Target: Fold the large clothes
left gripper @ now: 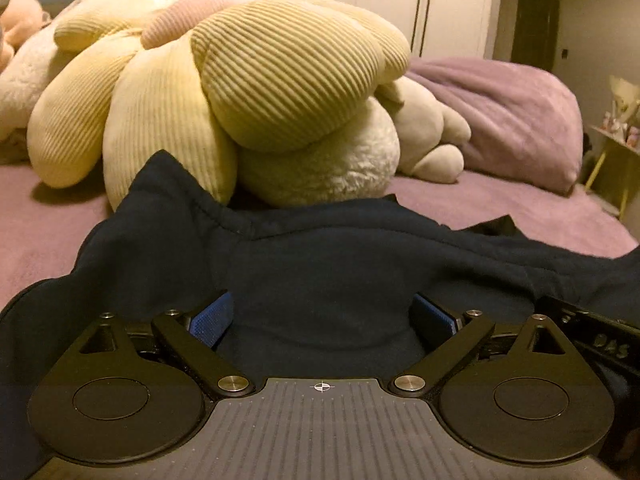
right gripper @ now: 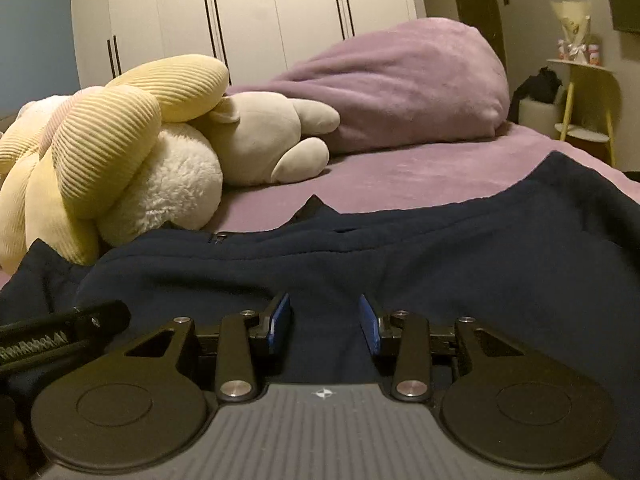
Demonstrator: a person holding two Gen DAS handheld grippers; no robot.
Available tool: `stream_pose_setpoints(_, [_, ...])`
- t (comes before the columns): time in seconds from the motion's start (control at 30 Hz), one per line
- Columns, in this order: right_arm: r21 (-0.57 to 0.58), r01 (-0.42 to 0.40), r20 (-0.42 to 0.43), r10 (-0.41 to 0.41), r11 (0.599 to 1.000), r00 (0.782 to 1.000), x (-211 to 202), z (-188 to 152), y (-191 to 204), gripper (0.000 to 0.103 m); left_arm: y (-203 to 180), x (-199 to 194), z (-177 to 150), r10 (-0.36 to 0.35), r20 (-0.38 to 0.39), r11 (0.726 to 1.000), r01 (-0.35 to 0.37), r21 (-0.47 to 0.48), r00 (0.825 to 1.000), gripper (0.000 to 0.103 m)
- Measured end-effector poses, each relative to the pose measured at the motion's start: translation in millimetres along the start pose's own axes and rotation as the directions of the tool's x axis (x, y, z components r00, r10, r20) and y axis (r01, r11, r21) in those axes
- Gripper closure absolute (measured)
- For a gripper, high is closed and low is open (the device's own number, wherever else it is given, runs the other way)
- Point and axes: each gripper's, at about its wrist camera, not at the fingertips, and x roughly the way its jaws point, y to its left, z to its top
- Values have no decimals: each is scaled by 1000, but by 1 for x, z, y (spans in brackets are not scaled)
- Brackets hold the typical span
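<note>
A dark navy garment (left gripper: 328, 256) lies spread on the purple bed (left gripper: 48, 240), its seams and hem running across both views. My left gripper (left gripper: 323, 318) sits low over the garment. Its blue pads (left gripper: 212, 316) stand wide apart with flat cloth between them. My right gripper (right gripper: 324, 322) rests on the same garment (right gripper: 440, 264) further right. Its blue pads (right gripper: 280, 320) stand a narrower gap apart, navy cloth fills that gap, and no clear pinch shows. Each gripper's black side shows at the edge of the other's view.
A pile of plush toys, a ribbed yellow one (left gripper: 280, 80) on top, lies just beyond the garment. A lumped purple blanket (right gripper: 408, 84) sits at the back right. White wardrobe doors (right gripper: 248, 12) stand behind, and a yellow side table (right gripper: 584, 92) by the bed's right edge.
</note>
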Motion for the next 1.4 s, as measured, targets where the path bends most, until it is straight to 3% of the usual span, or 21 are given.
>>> stream_pose_setpoints(0.13, [63, -50, 4, 50, 997, 999, -14, 5, -18, 67, 10, -15, -1, 69, 20, 996, -70, 57, 997, 4])
stream_pose_setpoints(0.23, [155, -52, 24, 49, 987, 998, -30, 6, -51, 79, 28, -25, -1, 153, 32, 981, -156, 113, 988, 4])
stream_pose_setpoints(0.3, [222, -64, 26, 60, 973, 998, -44, 3, -79, 103, 49, -30, 1, 223, 15, 971, -223, 88, 975, 3])
stream_pose_setpoints(0.37, [259, -53, 34, 45, 965, 998, -58, 0, -102, 103, 77, -39, 2, 276, -27, 961, -276, -14, 961, 1])
stream_pose_setpoints(0.43, [291, -26, 45, 13, 956, 999, -74, -2, -121, 103, 102, -54, 1, 252, -53, 963, -256, -90, 966, 1])
stream_pose_setpoints(0.5, [310, 43, 32, -55, 950, 998, -93, -4, -140, 103, 119, -74, -4, 259, -65, 963, -263, -53, 964, 1])
stream_pose_setpoints(0.53, [307, 83, 29, -96, 948, 995, -108, -7, -149, 103, 127, -88, -10, 226, -72, 973, -229, -29, 971, 1])
stream_pose_setpoints(0.63, [364, 102, 5, -112, 926, 994, -159, -23, -178, 103, 148, -133, -30, 104, -103, 993, -109, -36, 989, 2])
stream_pose_setpoints(0.67, [400, 89, 11, -101, 912, 995, -178, -31, -187, 103, 153, -147, -37, 65, -116, 995, -73, -64, 991, 2])
stream_pose_setpoints(0.73, [494, 67, -6, -74, 867, 997, -214, -50, -206, 94, 162, -168, -50, -30, -146, 989, 9, -145, 989, 2])
stream_pose_setpoints(0.8, [582, 79, -39, -70, 809, 997, -242, -68, -221, 48, 168, -177, -61, -140, -194, 962, 88, -257, 971, 3])
stream_pose_setpoints(0.87, [679, 24, -55, 19, 734, 998, -253, -87, -235, 48, 170, -173, -66, -219, -223, 928, 131, -350, 950, 4])
stream_pose_setpoints(0.93, [768, -37, -62, 131, 639, 990, -249, -104, -244, 48, 167, -162, -68, -253, -246, 902, 136, -409, 936, 7])
stream_pose_setpoints(0.97, [791, -44, -60, 149, 610, 987, -245, -107, -245, 48, 166, -152, -68, -261, -262, 890, 126, -439, 929, 10])
stream_pose_setpoints(1.1, [827, -45, -55, 160, 561, 986, -224, -105, -247, 48, 160, -129, -63, -252, -259, 858, 91, -506, 932, 15])
stream_pose_setpoints(1.17, [835, -51, -61, 184, 547, 981, -208, -101, -243, 48, 160, -119, -61, -250, -254, 840, 79, -537, 934, 23])
stream_pose_setpoints(1.27, [861, -55, -57, 205, 505, 977, -186, -98, -242, 47, 156, -116, -55, -256, -250, 822, 74, -565, 934, 48])
stream_pose_setpoints(1.33, [872, -41, -67, 202, 487, 977, -177, -92, -239, 54, 154, -127, -47, -264, -227, 833, 103, -544, 937, 64])
stream_pose_setpoints(1.4, [858, -25, -88, 194, 514, 977, -180, -85, -234, 73, 157, -146, -40, -294, -181, 836, 160, -525, 938, 67])
